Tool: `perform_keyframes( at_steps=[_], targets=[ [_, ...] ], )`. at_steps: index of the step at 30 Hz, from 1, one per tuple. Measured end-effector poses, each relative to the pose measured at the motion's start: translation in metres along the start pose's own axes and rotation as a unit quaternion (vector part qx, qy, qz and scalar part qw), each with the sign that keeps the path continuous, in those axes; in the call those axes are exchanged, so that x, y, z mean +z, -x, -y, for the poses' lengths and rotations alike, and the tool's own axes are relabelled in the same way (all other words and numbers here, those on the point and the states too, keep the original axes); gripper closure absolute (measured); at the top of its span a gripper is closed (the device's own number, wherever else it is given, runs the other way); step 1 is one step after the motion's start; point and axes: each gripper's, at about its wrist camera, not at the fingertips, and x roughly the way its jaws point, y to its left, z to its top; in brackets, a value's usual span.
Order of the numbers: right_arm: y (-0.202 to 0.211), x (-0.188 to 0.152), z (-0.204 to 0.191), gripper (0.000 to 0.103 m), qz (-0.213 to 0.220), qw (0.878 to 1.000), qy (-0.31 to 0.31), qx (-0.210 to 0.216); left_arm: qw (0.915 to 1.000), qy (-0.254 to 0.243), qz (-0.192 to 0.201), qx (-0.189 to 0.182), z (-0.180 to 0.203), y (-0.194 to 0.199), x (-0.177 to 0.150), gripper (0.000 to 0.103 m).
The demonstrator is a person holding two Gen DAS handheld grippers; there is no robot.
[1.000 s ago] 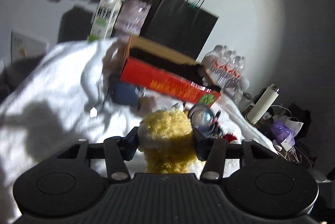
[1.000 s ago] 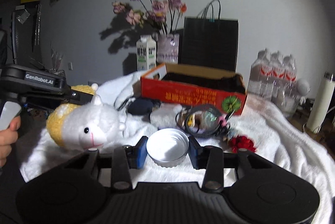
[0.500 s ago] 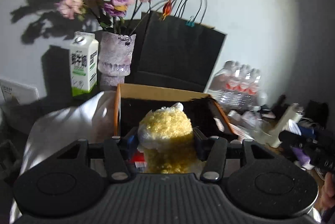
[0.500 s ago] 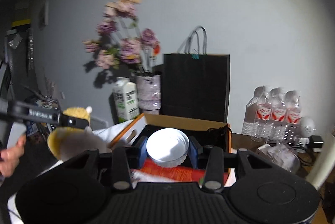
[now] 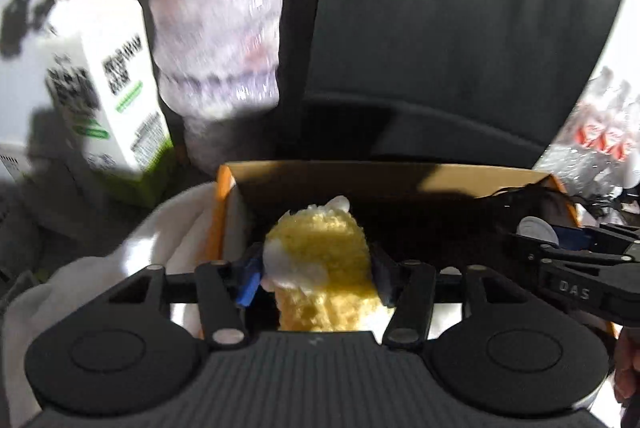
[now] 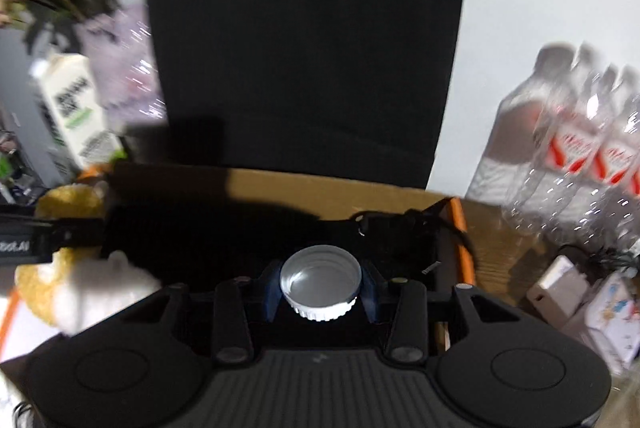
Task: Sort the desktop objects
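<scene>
My left gripper (image 5: 316,278) is shut on a yellow and white plush sheep (image 5: 320,268) and holds it over the left end of an open cardboard box (image 5: 360,174) with orange edges. My right gripper (image 6: 320,288) is shut on a white ribbed jar lid (image 6: 320,282) and holds it over the box's dark inside (image 6: 320,184), near its right end. The right gripper and lid also show in the left wrist view (image 5: 538,230). The plush also shows at the left of the right wrist view (image 6: 92,280). Black cloth lies inside the box.
A black paper bag (image 5: 460,40) stands right behind the box. A milk carton (image 5: 104,88) and a glass vase (image 5: 220,40) with flowers stand behind its left end. Water bottles (image 6: 572,148) and small white items (image 6: 560,284) are to the right. White cloth (image 5: 160,240) covers the table.
Both grippers have moved forward and down from above the table to over the open box, each still holding its object. The box and the bag now fill the views.
</scene>
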Motion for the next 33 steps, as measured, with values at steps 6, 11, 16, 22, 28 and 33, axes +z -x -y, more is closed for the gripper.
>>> perform_keyframes(
  at_steps=[6,11,16,22,28,33],
  targets=[
    [-0.016,0.002,0.002,0.033,-0.009,1.000,-0.021,-0.022,0.9995,0.021,0.017,-0.019,-0.003,-0.001,0.007,0.018],
    [0.025,-0.005,0.001,0.026,0.011,0.999,-0.034,-0.002,0.9994,0.016,0.029,-0.005,-0.003,0.034,0.008,0.003],
    [0.082,-0.026,0.002,0.021,0.028,0.999,-0.042,0.016,0.9984,0.043,0.036,0.010,-0.007,0.082,-0.016,0.003],
    [0.167,-0.090,-0.008,0.017,0.045,0.998,-0.036,0.030,0.9982,0.038,0.043,0.020,-0.009,0.155,-0.094,0.003],
    [0.251,-0.163,-0.020,0.010,0.074,0.996,-0.017,0.055,0.9958,-0.008,0.090,-0.012,-0.012,0.241,-0.195,0.000],
    [0.316,-0.245,-0.031,0.007,0.115,0.990,-0.017,0.081,0.9911,-0.038,0.125,-0.025,-0.010,0.289,-0.281,0.000]
  ],
)
